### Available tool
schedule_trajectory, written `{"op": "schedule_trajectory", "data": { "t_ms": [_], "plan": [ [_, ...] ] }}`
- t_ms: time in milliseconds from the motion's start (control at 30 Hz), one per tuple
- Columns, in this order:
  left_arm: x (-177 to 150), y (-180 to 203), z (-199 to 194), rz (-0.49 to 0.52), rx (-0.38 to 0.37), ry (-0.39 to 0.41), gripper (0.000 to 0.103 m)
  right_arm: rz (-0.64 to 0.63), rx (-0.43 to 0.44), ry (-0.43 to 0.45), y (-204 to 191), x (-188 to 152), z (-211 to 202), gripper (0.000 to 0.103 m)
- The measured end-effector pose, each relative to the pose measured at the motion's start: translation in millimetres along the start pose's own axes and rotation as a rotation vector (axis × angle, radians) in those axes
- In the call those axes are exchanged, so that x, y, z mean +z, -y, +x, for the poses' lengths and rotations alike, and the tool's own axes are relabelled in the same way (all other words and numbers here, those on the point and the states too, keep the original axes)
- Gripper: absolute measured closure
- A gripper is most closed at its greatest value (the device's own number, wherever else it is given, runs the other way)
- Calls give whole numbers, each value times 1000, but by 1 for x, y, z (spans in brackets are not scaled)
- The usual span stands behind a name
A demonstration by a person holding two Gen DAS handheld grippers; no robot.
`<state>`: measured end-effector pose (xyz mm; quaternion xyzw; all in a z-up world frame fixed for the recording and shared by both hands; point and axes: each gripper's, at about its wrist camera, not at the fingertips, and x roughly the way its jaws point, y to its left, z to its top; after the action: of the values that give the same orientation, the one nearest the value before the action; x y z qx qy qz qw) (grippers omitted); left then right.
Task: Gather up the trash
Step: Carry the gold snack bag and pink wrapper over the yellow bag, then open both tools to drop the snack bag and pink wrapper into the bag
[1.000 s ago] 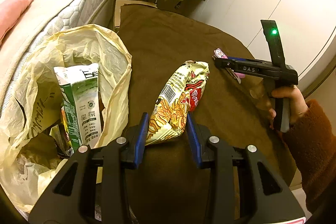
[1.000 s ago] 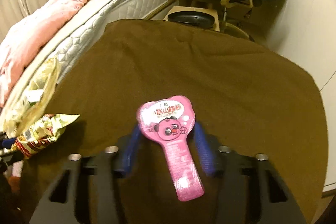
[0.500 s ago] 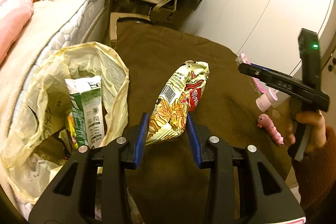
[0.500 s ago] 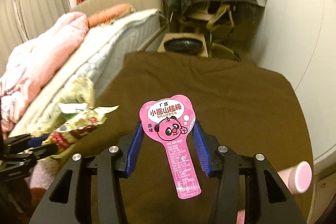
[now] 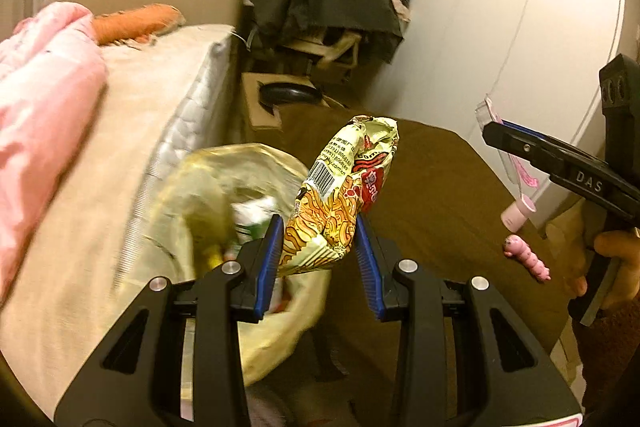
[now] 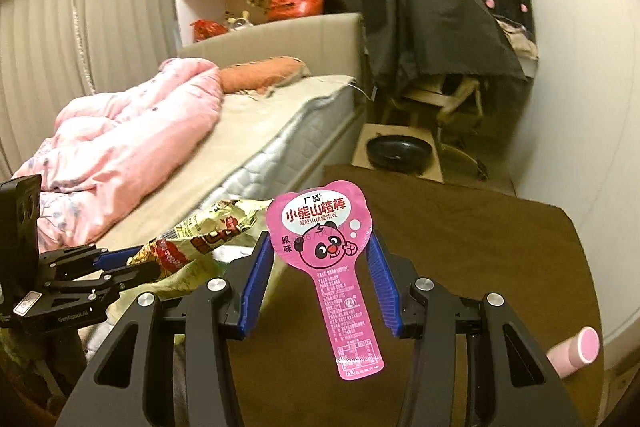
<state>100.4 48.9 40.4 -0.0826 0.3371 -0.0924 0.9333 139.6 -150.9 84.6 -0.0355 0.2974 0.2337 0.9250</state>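
— Where was the noodle wrapper (image 5: 340, 203)?

— Pinched between the blue pads of the left gripper (image 5: 319, 259), lifted over the open yellow trash bag (image 5: 188, 195) (blurred here) that sat by the left edge of the brown blanket (image 5: 432, 187), against the mattress (image 5: 172, 95).

— And the right gripper (image 6: 318, 277)?

— Clamped on the pink bear-shaped wrapper (image 6: 320, 227), held clear above the blanket. A pink tube (image 5: 518, 213) and a small pink toy (image 5: 527, 258) lay near the blanket's right edge.
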Motion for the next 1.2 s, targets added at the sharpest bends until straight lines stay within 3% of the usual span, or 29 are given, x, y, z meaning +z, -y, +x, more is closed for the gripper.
{"op": "schedule_trajectory", "data": {
  "t_ms": [600, 767, 967, 1200],
  "plan": [
    [-11, -109, -21, -105, 131, -5, 69, -50, 87, -52, -89, 8, 57, 58],
    [-21, -125, -6, -137, 103, -66, 69, -25, 109, -100, -93, 0, 80, 58],
    [-29, -124, 25, -155, 5, -152, 69, 10, 105, -134, -85, -7, 102, 58],
    [-28, -109, 73, -138, -17, -247, 69, 54, 93, -147, -67, -10, 111, 58]
  ]
}}
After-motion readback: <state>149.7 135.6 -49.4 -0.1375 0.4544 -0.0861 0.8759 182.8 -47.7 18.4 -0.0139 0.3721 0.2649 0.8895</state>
